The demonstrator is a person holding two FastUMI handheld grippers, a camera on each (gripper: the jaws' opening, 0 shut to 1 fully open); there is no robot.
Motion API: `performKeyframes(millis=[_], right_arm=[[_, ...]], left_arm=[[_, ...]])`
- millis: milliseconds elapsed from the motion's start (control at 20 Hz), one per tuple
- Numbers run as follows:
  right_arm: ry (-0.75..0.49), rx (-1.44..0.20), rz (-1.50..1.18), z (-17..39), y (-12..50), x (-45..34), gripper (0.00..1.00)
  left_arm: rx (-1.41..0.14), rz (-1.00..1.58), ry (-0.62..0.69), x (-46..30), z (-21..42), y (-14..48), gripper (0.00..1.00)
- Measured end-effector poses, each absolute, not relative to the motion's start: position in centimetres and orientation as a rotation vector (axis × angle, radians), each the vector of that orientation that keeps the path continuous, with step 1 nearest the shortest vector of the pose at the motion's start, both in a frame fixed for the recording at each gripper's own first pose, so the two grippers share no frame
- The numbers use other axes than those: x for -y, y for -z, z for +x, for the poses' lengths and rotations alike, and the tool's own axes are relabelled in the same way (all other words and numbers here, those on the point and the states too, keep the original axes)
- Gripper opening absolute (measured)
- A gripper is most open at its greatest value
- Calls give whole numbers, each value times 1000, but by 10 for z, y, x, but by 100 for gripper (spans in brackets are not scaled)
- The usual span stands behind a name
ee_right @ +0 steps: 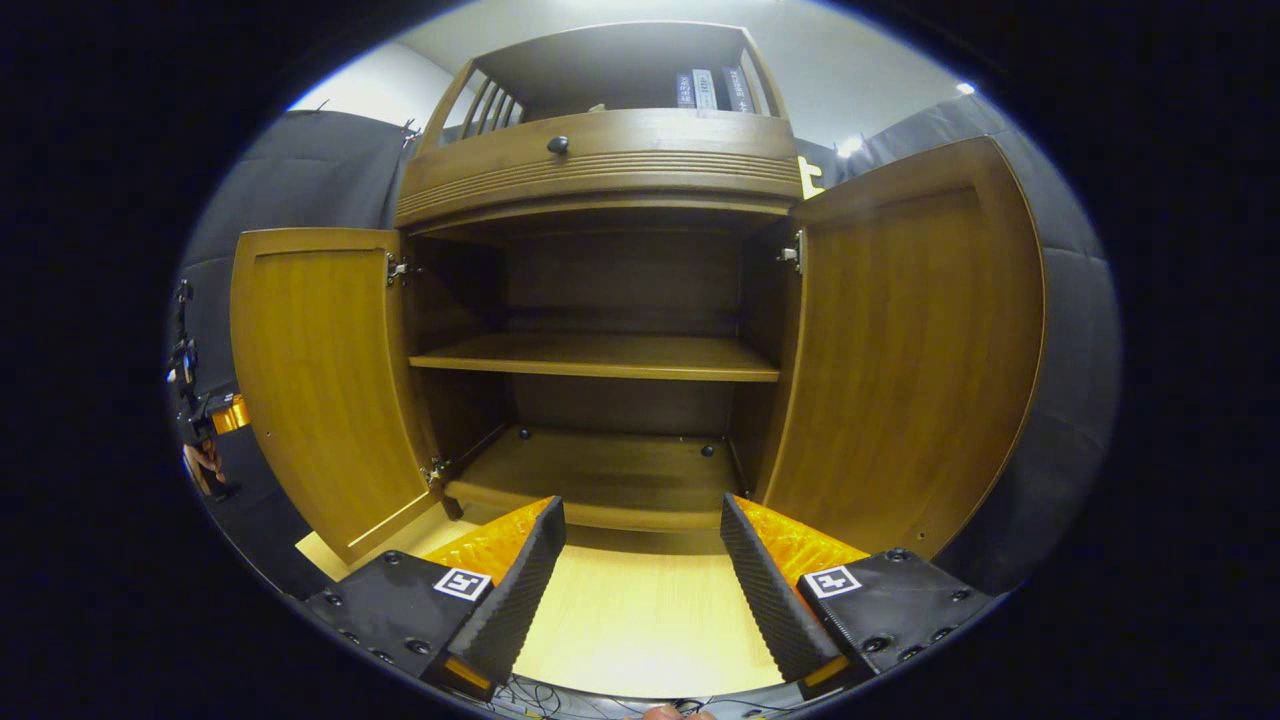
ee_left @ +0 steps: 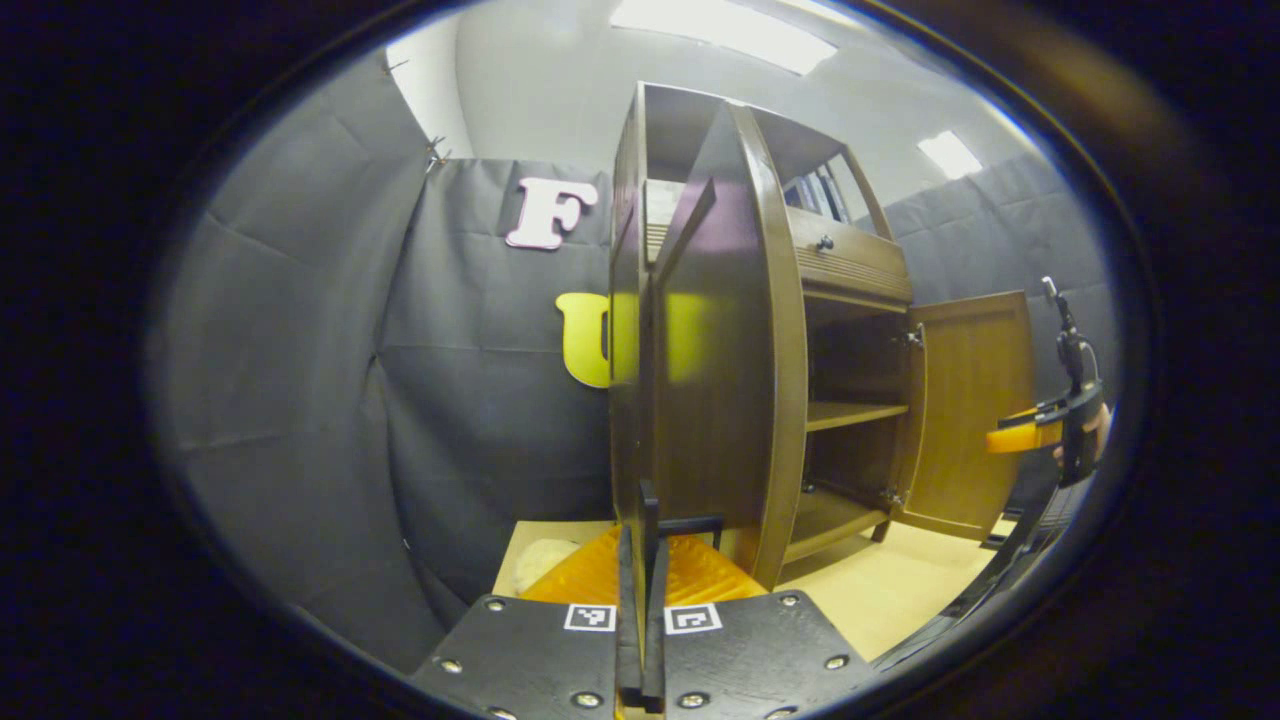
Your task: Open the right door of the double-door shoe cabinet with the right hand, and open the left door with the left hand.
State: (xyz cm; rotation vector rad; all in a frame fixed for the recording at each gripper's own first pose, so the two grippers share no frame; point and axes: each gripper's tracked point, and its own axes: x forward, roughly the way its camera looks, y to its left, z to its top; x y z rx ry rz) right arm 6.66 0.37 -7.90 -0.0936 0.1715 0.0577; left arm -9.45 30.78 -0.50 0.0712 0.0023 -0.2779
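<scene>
The brown wooden shoe cabinet (ee_right: 600, 170) stands with both doors swung wide. In the right gripper view the left door (ee_right: 320, 380) and the right door (ee_right: 900, 350) flank an empty interior with one shelf (ee_right: 600, 355). My right gripper (ee_right: 641, 503) is open in front of the cabinet's base with nothing between its fingers. In the left gripper view the left door (ee_left: 720, 350) shows nearly edge-on, and my left gripper (ee_left: 640, 490) is shut on its outer edge near the bottom. Farther off, the right gripper (ee_left: 1040, 435) hovers by the right door (ee_left: 975, 400).
A drawer with a dark knob (ee_right: 558, 145) sits above the doors, and books (ee_right: 705, 88) stand on the top shelf. The cabinet rests on a pale wooden board (ee_right: 640, 620). The left gripper (ee_right: 205, 400) and a hand show beside the left door's outer edge.
</scene>
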Motion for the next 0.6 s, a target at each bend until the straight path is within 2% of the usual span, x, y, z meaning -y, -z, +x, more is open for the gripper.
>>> performKeyframes(millis=[50, 250, 450, 600], right_arm=[[-45, -161, -93, 68, 74, 4, 92], [-15, -129, -75, 65, 62, 31, 92], [-68, -128, -65, 51, 63, 48, 93], [-127, -123, -83, 40, 54, 53, 93]], left_arm=[[-9, 72, 266, -309, -96, 4, 2], [-39, 83, 171, -315, -117, -1, 2], [7, -1, 31, -332, -175, -40, 3], [73, -70, -16, -314, -215, -80, 3]])
